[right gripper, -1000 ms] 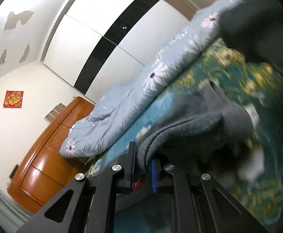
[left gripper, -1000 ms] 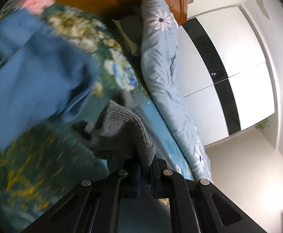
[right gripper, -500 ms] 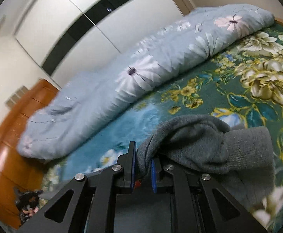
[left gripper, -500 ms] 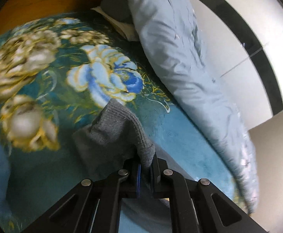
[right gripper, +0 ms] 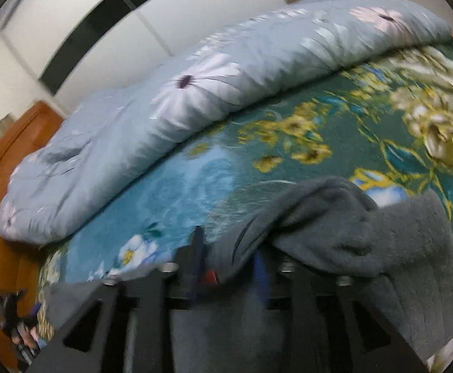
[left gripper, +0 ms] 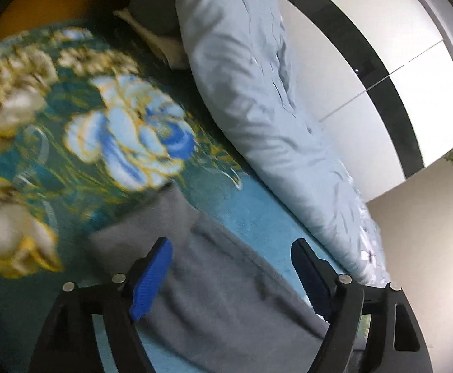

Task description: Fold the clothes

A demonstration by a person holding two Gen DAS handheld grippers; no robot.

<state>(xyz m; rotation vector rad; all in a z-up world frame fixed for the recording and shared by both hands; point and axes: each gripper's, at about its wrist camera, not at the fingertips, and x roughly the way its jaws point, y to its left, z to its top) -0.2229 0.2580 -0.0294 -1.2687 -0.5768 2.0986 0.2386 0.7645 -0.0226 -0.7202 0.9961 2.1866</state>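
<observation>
A grey knit garment (left gripper: pixel 220 286) lies flat on the floral bed cover (left gripper: pixel 71 143) in the left wrist view. My left gripper (left gripper: pixel 231 275) is open just above it, its blue pads (left gripper: pixel 151 276) spread wide and holding nothing. In the right wrist view the same grey garment (right gripper: pixel 366 236) lies bunched on the floral cover (right gripper: pixel 319 130). My right gripper (right gripper: pixel 228 251) has its jaws a little apart with a fold of the grey cloth between them; the view is blurred.
A rolled light-blue floral duvet (left gripper: pixel 257 99) (right gripper: pixel 195 87) runs along the far side of the bed. A white and black wardrobe (left gripper: pixel 382 56) stands behind it. An orange wooden headboard (right gripper: pixel 5 155) is at the bed's end.
My left gripper was shut on the grey garment and has opened, leaving the cloth flat on the cover. My right gripper's jaws have parted slightly around the cloth.
</observation>
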